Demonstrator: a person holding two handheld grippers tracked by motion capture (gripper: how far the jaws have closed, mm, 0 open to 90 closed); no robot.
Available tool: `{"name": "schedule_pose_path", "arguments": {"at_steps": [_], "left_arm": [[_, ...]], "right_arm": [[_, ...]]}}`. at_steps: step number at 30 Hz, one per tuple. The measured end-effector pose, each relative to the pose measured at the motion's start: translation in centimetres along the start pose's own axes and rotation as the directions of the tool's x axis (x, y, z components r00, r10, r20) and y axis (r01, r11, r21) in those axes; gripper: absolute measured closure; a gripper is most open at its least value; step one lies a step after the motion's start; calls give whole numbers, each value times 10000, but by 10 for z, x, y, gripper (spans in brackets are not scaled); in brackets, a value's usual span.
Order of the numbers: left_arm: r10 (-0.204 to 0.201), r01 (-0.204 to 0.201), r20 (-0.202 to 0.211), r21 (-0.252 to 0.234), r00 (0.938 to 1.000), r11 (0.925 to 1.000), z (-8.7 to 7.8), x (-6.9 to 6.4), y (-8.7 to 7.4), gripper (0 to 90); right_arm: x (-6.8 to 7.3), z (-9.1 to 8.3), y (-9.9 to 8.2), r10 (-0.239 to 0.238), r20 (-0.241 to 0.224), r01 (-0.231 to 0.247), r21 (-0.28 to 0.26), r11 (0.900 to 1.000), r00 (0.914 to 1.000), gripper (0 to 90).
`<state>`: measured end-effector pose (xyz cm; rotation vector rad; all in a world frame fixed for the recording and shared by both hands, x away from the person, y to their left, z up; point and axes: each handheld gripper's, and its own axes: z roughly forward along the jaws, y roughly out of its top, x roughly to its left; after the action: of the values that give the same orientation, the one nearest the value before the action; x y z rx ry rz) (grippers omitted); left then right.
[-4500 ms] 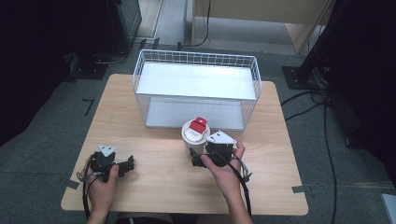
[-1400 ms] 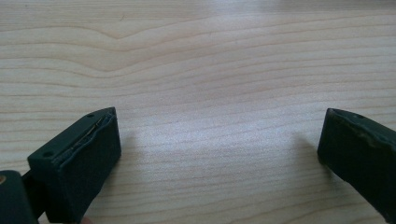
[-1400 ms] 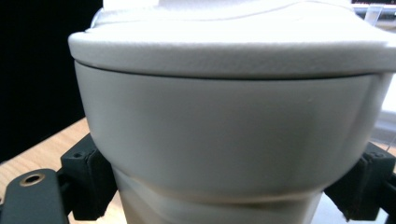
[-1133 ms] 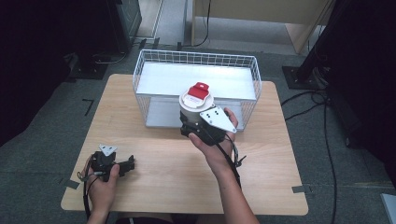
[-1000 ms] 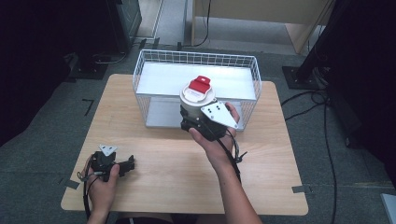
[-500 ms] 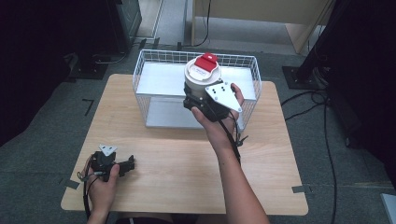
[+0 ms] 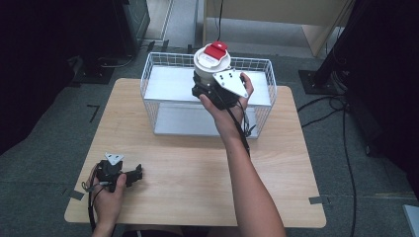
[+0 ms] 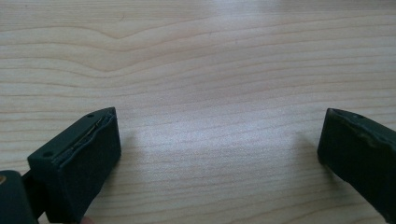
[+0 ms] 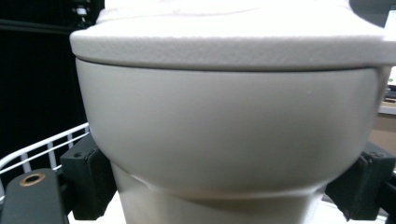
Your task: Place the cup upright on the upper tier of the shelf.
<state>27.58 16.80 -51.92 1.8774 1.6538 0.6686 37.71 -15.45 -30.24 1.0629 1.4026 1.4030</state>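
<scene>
A white lidded cup (image 7: 211, 63) with a red tab on its lid is held up in the air over the white wire basket (image 7: 163, 74). My right gripper (image 7: 210, 91) is shut on the cup's lower body; in the right gripper view the cup (image 9: 229, 116) looms close, with both jaws pressed to its sides. My left gripper (image 7: 129, 175) rests on the wooden table (image 7: 197, 168) at the front left, open, with only bare wood (image 8: 219, 93) between its jaws.
The wire basket stands at the back of the table with a flat white floor inside. Cables run over the floor on the right. Dark equipment and a stand lie beyond the table.
My right gripper has lifted the cup from the table in front of the basket, up and away, until it hangs over the basket. The left gripper has stayed put.
</scene>
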Motion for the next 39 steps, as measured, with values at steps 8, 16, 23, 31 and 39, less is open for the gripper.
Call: {"name": "schedule_pose_path", "arguments": {"at_steps": [8,16,23,31,39], "left_arm": [[-14,14,2,-12,10000,10000,0,0,0,0],[-15,15,-7,-16,10000,10000,0,0,0,0],[-18,18,-3,-21,10000,10000,0,0,0,0],[-15,15,-7,-15,10000,10000,0,0,0,0],[-15,15,-2,-19,10000,10000,0,0,0,0]], "right_arm": [[-5,29,-2,-54,148,50,258,9997,9999,116],[-7,48,-3,100,335,-114,395,9992,9994,116],[-11,56,-9,-30,512,-3,638,9980,9987,116],[-16,55,-11,75,453,-104,652,9978,9989,115],[-23,52,-8,340,151,-353,951,9948,9993,103]]}}
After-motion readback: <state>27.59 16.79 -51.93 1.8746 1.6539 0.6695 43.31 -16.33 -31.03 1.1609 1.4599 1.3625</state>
